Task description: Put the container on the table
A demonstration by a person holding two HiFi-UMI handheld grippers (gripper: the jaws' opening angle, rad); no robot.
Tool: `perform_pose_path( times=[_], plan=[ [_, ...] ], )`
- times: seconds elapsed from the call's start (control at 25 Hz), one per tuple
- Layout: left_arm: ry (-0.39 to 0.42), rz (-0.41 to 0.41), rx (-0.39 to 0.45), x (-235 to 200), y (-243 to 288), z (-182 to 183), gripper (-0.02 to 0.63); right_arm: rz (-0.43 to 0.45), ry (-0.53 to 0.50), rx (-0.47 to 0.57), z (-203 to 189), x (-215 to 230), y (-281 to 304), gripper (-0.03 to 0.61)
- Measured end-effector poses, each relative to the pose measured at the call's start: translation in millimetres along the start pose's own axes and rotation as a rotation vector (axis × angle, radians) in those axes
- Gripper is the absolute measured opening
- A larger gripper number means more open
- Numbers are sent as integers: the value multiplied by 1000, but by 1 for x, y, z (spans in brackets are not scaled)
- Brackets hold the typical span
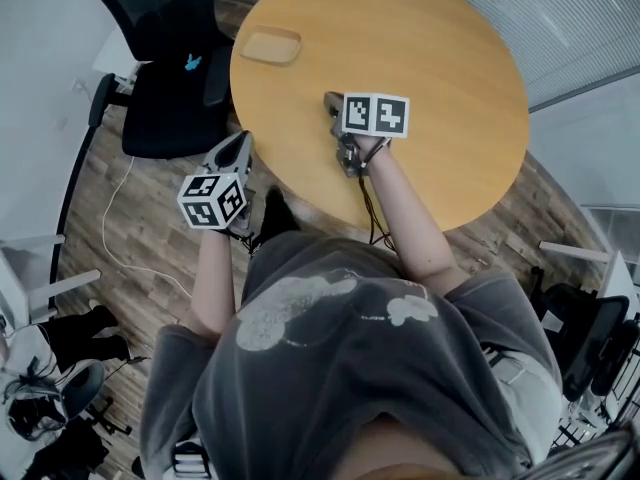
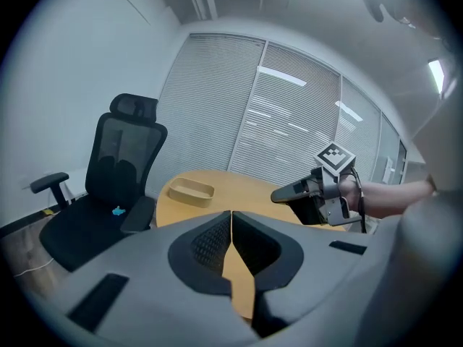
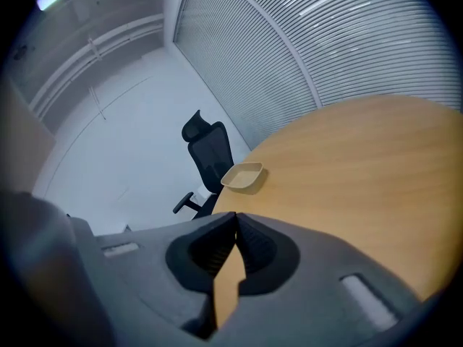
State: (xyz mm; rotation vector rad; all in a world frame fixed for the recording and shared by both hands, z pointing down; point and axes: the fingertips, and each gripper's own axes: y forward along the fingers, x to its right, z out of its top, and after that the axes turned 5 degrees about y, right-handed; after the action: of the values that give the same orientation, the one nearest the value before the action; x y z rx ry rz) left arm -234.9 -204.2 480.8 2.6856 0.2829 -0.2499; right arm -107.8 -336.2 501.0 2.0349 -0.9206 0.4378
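Tan container (image 1: 271,45) on round wooden table (image 1: 450,118) near edge, left gripper (image 1: 238,151) and right gripper (image 1: 334,106) jaws pressed together, nothing held.

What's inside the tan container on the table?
Nothing visible. From above, the container shows only its bare tan floor as it sits on the table near the chair. In the left gripper view its near wall covers part of that floor.

1. My head view looks steeply down on the round worktop (image 1: 400,28).
2. My left gripper view faces across it from just off its edge.
3. My right gripper view sits low over it; all three share the container (image 1: 271,45).
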Motion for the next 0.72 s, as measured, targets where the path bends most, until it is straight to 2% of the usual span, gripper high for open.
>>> perform_pose_path(
  times=[0.2, 0.52, 0.72],
  plan=[
    [-10, 21, 30, 35, -17, -13, 0, 4, -77, -8, -26, 11, -35, 0],
    [-26, 87, 61, 86, -58, -40, -2, 73, -90, 23, -56, 16, -96, 0],
    [-45, 127, 66, 110, -90, -56, -1, 104, -117, 7, -73, 11, -118, 0]
  ],
)
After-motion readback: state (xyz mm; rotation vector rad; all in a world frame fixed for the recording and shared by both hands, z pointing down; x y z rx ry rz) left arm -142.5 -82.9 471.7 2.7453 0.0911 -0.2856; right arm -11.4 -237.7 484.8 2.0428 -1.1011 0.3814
